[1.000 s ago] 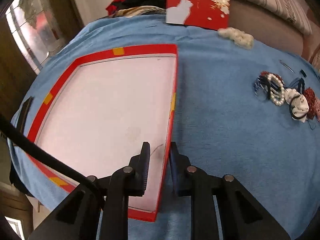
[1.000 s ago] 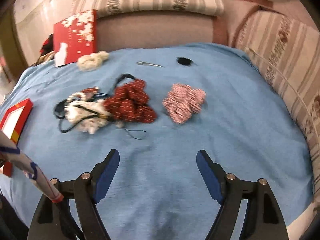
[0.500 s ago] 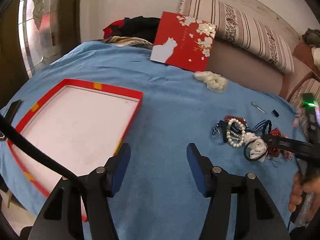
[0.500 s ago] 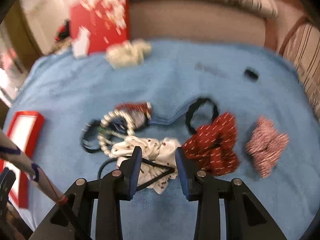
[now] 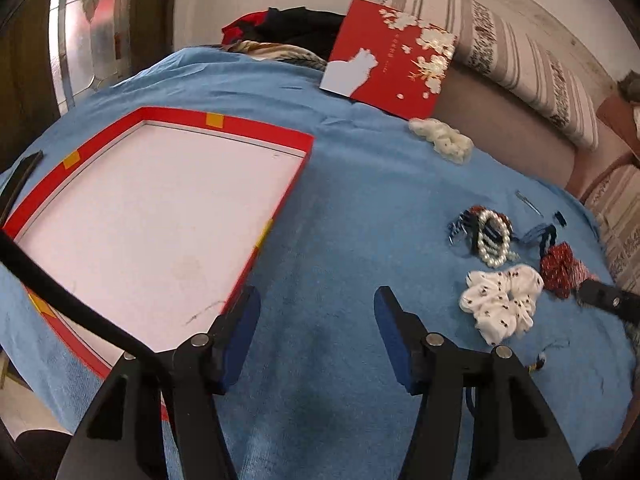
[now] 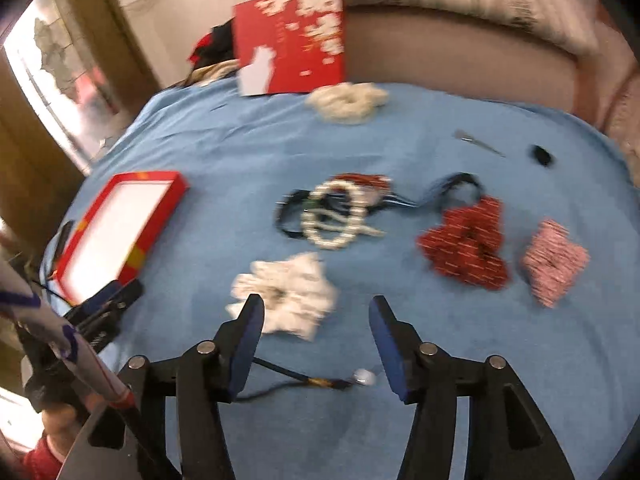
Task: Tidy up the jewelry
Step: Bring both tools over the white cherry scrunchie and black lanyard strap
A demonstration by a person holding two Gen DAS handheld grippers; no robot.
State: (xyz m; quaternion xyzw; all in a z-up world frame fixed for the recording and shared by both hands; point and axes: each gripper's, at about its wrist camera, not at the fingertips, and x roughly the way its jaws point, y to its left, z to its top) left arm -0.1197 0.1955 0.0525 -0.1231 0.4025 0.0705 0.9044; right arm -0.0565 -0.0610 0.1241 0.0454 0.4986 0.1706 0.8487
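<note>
The left hand-held gripper [image 5: 316, 336] hangs over the blue cloth [image 5: 352, 208] with its jaws apart and nothing between them — the blue pads frame only bare cloth. Just to its left lies the red tray [image 5: 248, 128], its white floor bare save for a thin thread near the close edge.

The right hand-held gripper [image 6: 316, 340] is tilted down over the same cloth, and its jaws are opening. A dark cord [image 6: 304, 378] with a small white bead at its end lies on the cloth between and just below the pads, touched by neither. The white scrunchie [image 6: 292, 292] sits just beyond the left pad, clear of it.

Further off on the cloth is the rest of the jewelry: a pearl bracelet [image 6: 336, 216] tangled with dark bands, a dark red scrunchie [image 6: 464, 244] to its right, and a pink striped scrunchie [image 6: 554, 264] right of that. A cream scrunchie [image 6: 348, 100] lies near the far edge, just before a red box lid [image 6: 292, 40] that leans upright against the sofa back. A thin metal clip [image 6: 478, 142] and a small black piece [image 6: 542, 156] lie well apart at the far right.

In the right view — which is blurred — the tray sits at the far left of the cloth, with the left hand-held gripper's fingers just beside its near corner.
</note>
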